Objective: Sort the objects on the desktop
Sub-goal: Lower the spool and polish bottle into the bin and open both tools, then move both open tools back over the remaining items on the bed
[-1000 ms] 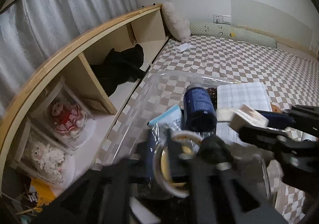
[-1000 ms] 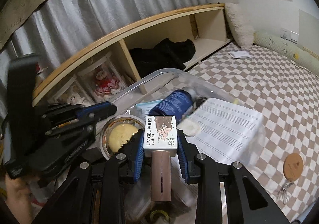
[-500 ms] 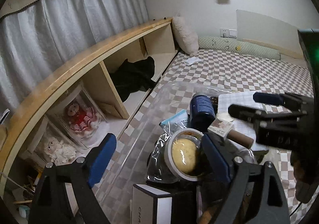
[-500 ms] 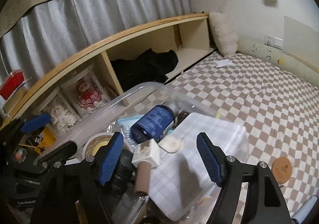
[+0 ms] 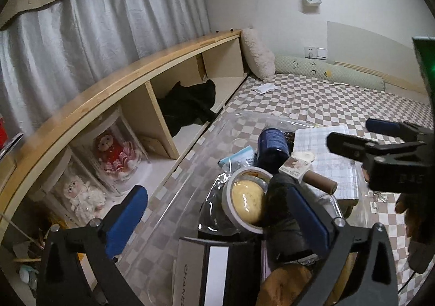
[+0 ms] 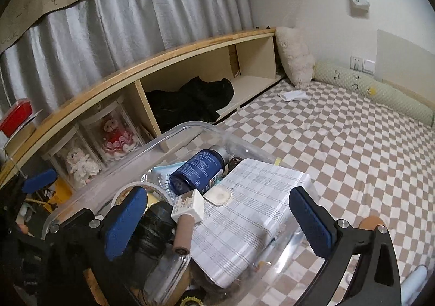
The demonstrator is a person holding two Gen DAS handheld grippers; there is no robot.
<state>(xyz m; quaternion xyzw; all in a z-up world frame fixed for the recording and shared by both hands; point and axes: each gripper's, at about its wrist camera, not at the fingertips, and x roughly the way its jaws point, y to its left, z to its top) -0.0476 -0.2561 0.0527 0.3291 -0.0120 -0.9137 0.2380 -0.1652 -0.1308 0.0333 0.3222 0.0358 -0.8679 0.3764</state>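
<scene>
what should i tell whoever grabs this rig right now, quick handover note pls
Left gripper: jaws opening, nothing pressed between the pads.
Right gripper: jaws opening, empty.
Gel polish bottle lies in the clear bin beside the tape roll, blue bottle and checked notebook.
Done: those are binned.
Left: the round wooden coaster on the bed, maybe more out of view.

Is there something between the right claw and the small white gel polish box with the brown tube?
Nothing visible blocks it. The right claw is opening, and the small white gel polish box with brown tube lies in the clear plastic bin between its blue pads, untouched.
</scene>
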